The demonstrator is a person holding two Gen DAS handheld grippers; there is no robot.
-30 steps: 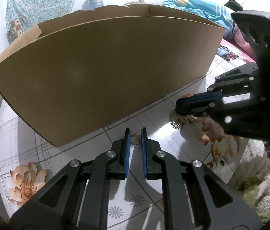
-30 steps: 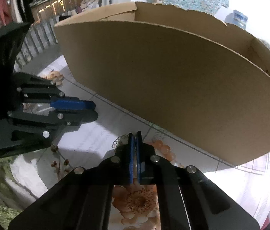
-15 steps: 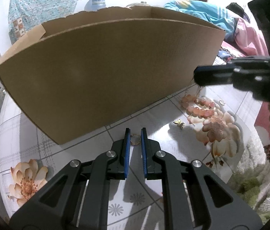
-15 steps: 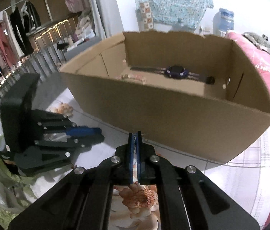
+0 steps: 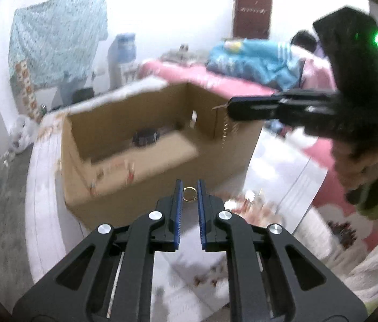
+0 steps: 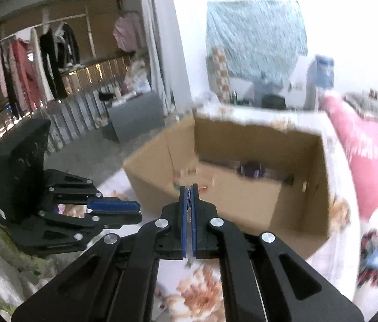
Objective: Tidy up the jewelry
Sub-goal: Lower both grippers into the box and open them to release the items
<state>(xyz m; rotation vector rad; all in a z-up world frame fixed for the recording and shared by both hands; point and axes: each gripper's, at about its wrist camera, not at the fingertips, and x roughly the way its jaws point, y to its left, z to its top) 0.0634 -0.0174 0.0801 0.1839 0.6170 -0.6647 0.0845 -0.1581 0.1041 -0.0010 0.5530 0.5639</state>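
My left gripper (image 5: 189, 187) is shut on a small gold ring (image 5: 189, 194), held high in front of the open cardboard box (image 5: 162, 166). My right gripper (image 6: 188, 191) is shut on a thin chain (image 5: 225, 131) that hangs from its tips over the box's right wall in the left wrist view. In the right wrist view the chain is barely visible between the blue pads. The box (image 6: 291, 209) holds a dark watch (image 6: 252, 172) and some small pieces (image 6: 189, 173) on its floor. The left gripper also shows in the right wrist view (image 6: 135, 210).
The box stands on a white floral tablecloth (image 6: 202, 289). Small jewelry pieces (image 5: 253, 197) lie on the cloth right of the box. A pink bed (image 5: 242, 80) with blue clothes is behind. A clothes rack (image 6: 41, 61) stands at the far left.
Both grippers have risen from table level to above the box rim, each still holding its piece. The box interior has come into view. The right gripper has moved over the box's right wall.
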